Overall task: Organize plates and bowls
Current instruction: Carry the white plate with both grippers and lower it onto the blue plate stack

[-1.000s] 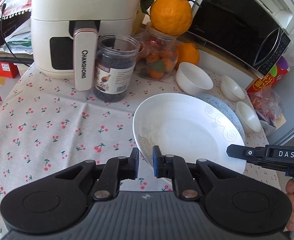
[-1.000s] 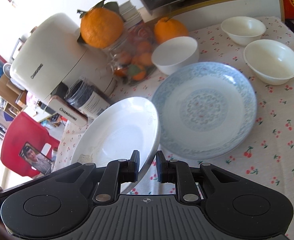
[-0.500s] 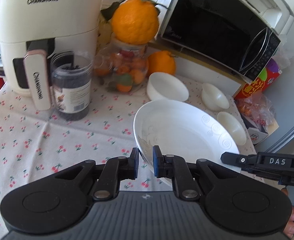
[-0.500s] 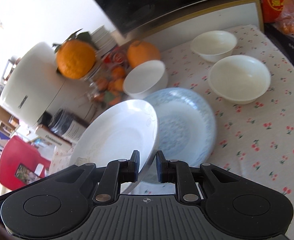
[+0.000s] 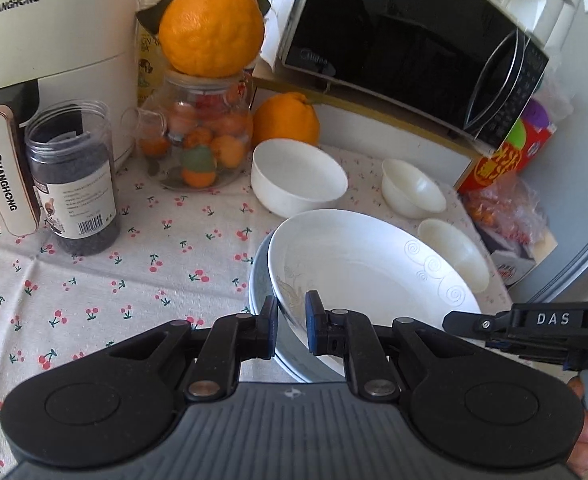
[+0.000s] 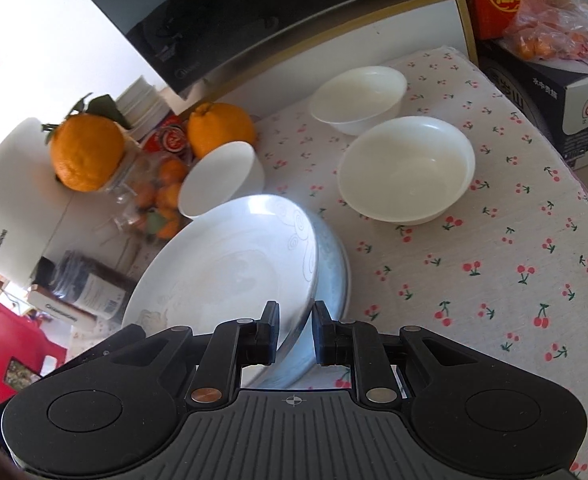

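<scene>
White plate [image 5: 358,264] now over blue plate [image 5: 258,280], no longer beside it. Your left claw [image 5: 290,326] and right claw [image 6: 296,330] pinch its near rim from opposite sides, pointing steeply down toward table [image 6: 494,280].

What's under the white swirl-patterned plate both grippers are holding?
A blue-patterned plate lies directly beneath the white plate, only its rim edge showing. Its centre is covered, so whether the plates touch cannot be seen.

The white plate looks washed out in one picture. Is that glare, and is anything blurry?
Right wrist view: daylight glares off the far rim of the white plate, and the fruit jar behind it is smeared. Left wrist view: sharper, evenly lit, though the fisheye bends the microwave.
</scene>
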Demonstrator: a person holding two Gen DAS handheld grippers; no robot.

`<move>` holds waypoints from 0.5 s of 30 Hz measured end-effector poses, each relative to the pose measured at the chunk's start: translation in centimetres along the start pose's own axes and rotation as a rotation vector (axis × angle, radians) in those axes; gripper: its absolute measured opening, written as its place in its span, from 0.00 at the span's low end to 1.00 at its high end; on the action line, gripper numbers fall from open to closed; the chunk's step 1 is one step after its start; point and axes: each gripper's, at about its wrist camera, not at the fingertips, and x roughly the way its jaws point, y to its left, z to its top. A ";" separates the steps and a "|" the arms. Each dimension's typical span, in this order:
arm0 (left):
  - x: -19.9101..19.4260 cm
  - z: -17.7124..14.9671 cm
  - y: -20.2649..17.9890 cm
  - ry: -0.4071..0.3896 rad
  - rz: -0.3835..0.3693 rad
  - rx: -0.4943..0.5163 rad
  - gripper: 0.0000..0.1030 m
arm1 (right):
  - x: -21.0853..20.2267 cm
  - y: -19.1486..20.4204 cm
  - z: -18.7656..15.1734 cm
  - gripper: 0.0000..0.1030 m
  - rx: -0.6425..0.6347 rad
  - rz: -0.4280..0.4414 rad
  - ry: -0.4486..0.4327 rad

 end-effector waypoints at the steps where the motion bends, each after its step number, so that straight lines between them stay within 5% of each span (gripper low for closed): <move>1: 0.2 -0.1 0.0 0.004 0.006 0.001 0.12 | 0.2 0.0 0.0 0.17 -0.001 -0.007 0.005; 15: 1.4 -0.9 -1.1 0.033 0.112 0.118 0.11 | 1.4 1.0 -0.4 0.17 -0.069 -0.071 0.026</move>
